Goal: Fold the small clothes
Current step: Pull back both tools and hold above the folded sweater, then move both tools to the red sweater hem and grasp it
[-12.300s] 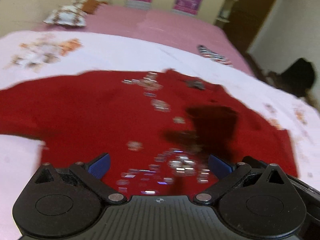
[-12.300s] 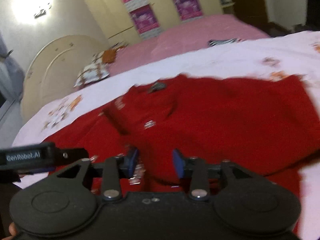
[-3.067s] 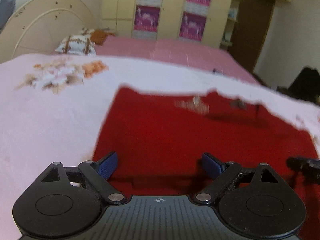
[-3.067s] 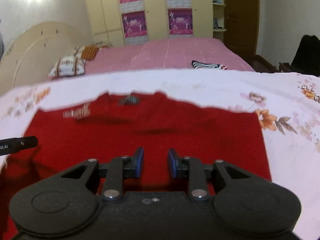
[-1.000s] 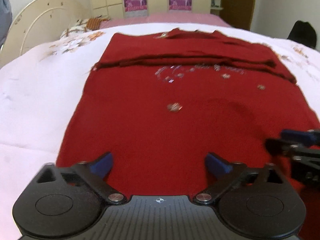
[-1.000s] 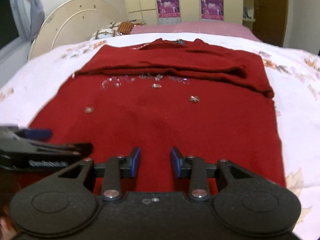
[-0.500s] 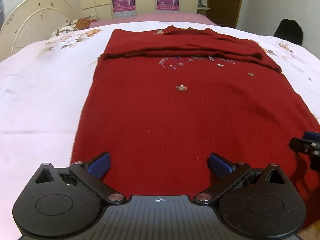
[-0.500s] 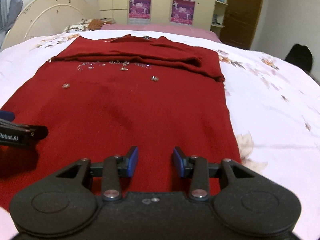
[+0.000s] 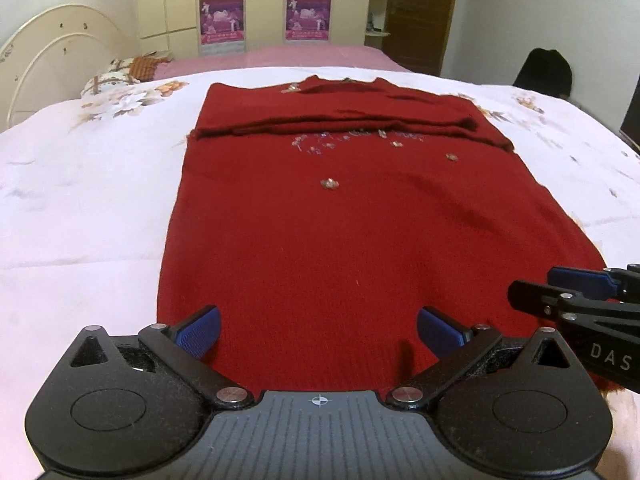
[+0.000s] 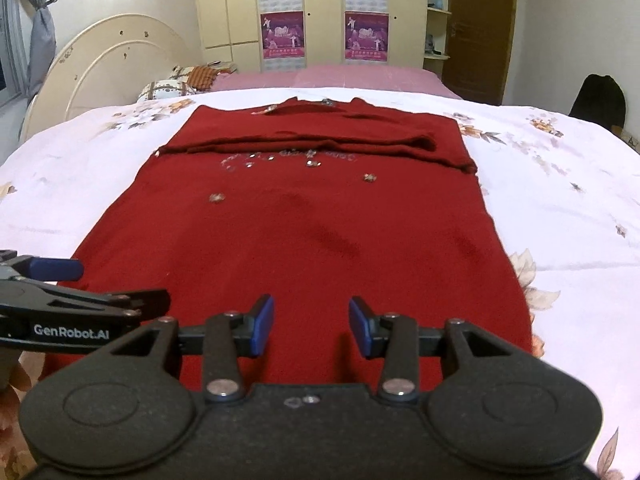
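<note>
A red knit sweater point(image 9: 344, 216) with sequin decoration lies flat on the white floral bedspread point(image 9: 80, 184); both sleeves are folded across its chest near the collar. It also shows in the right wrist view point(image 10: 304, 232). My left gripper point(image 9: 318, 330) is open wide and empty, just above the sweater's near hem on its left part. My right gripper point(image 10: 311, 330) is open and empty above the near hem on its right part. Each gripper shows at the edge of the other's view: the right one point(image 9: 576, 292), the left one point(image 10: 60, 284).
A pink bed point(image 10: 328, 74) with pillows point(image 10: 168, 88) lies behind, beside a cream headboard point(image 10: 100, 64). Wardrobes with posters point(image 10: 324, 12) line the far wall. A dark chair point(image 10: 600, 100) stands at the right.
Both grippers have drawn back toward the near hem and steadied. The sleeves, folded over the chest earlier, stay in place. The right gripper's jaws have opened a little wider.
</note>
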The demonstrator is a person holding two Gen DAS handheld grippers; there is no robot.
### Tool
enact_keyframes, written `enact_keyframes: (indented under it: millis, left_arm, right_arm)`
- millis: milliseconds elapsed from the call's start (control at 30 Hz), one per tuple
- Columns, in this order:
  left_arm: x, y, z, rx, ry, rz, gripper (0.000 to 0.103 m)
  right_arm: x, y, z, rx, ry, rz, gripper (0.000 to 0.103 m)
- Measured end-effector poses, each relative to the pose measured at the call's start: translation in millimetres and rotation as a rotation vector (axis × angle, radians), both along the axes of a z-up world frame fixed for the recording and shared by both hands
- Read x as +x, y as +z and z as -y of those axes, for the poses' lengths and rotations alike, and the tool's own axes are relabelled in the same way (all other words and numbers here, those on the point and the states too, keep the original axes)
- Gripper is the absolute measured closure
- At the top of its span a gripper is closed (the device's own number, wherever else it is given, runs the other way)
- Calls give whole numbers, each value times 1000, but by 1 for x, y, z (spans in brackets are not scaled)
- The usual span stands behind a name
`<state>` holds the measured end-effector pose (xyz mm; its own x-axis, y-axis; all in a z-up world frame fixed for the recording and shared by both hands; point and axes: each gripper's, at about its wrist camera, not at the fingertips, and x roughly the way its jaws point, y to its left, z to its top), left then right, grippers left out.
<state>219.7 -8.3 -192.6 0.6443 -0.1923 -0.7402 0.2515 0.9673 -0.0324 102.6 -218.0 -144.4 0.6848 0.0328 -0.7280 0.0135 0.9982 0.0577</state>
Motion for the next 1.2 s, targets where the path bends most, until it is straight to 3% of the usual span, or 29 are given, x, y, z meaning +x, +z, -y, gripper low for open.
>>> enact_keyframes:
  millis: [200, 300, 600, 933, 1200]
  left_arm:
    - [-14, -21, -6, 34, -14, -47, 0]
    - [-28, -24, -9, 62, -47, -8, 0]
    - [-36, -26, -16, 43, -31, 6, 0]
    - [-45, -20, -36, 7, 59, -5, 0]
    - [-32, -11, -40, 57, 130, 17, 0]
  right_arm:
    - [-12, -11, -5, -21, -10, -39, 60]
    - [-21, -22, 1, -55, -28, -75, 59]
    - [-44, -27, 16, -70, -66, -57, 52]
    - [-49, -20, 24, -32, -95, -54, 49]
    - [-24, -11, 23, 13, -69, -14, 49]
